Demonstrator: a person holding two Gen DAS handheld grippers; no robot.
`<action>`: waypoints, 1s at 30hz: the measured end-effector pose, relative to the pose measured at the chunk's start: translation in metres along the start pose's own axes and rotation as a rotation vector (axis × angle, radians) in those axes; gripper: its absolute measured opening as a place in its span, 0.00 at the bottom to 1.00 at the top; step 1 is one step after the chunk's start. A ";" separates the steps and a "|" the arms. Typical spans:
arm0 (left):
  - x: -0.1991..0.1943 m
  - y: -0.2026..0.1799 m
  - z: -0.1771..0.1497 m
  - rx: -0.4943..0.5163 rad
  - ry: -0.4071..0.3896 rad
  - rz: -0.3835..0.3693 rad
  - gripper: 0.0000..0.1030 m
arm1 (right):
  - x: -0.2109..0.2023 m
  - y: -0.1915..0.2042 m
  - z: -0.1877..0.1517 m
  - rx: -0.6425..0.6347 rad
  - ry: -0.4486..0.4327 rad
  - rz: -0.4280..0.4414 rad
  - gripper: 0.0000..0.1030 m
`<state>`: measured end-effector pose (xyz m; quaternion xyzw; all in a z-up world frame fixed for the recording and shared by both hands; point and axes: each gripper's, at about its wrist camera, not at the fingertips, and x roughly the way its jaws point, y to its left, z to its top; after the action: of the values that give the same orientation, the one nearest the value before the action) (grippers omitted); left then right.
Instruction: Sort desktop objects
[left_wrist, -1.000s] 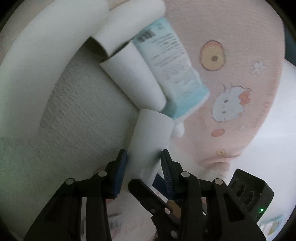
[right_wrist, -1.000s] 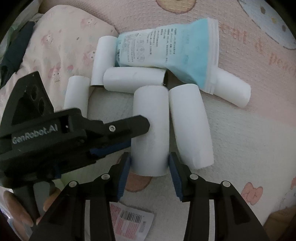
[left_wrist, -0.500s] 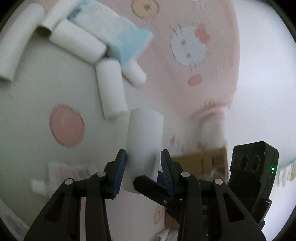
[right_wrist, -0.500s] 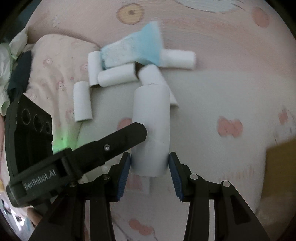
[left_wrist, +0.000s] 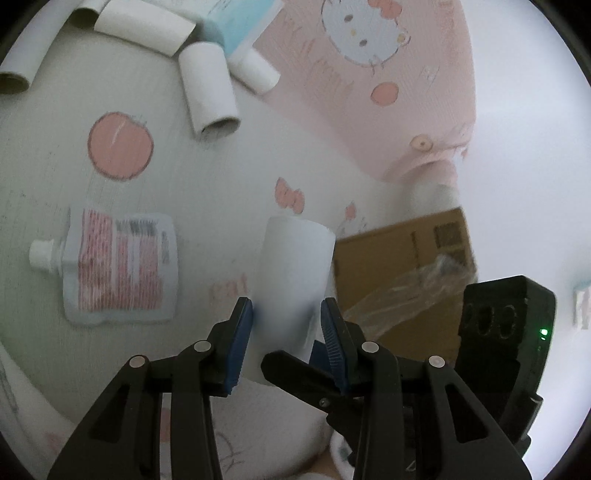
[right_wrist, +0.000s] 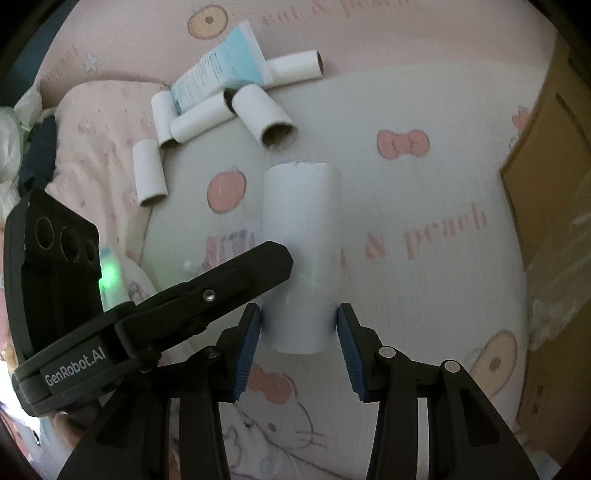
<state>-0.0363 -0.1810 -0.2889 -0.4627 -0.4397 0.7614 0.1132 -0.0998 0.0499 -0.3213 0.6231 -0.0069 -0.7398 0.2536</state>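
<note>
White paper tube is clamped by both the left gripper and right gripper, above a blanket printed "& peach". "GenRobot.AI" marks the left gripper's body. A cardboard box sits right; loose tubes lie beyond.

I see a plain white paper tube between blue ribbed pads on black fingers. The cloth under it is white and pale pink, printed with pink bows, peach-coloured fruits, a white cat face and pink lettering. A light blue and white tube carries dark small print. The pouch is white with red stripes. The box is brown cardboard.
</note>
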 end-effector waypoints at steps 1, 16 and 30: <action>0.000 0.001 -0.004 0.006 0.010 0.012 0.40 | 0.001 0.000 -0.003 -0.010 0.002 -0.006 0.39; 0.026 0.027 -0.022 -0.087 0.112 0.103 0.63 | 0.034 -0.034 -0.033 0.136 0.063 0.068 0.39; 0.029 0.032 -0.023 -0.202 0.135 0.023 0.80 | 0.042 -0.036 -0.036 0.188 0.058 0.127 0.40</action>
<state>-0.0258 -0.1698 -0.3362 -0.5271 -0.5003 0.6814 0.0865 -0.0838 0.0759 -0.3792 0.6634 -0.1083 -0.7001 0.2408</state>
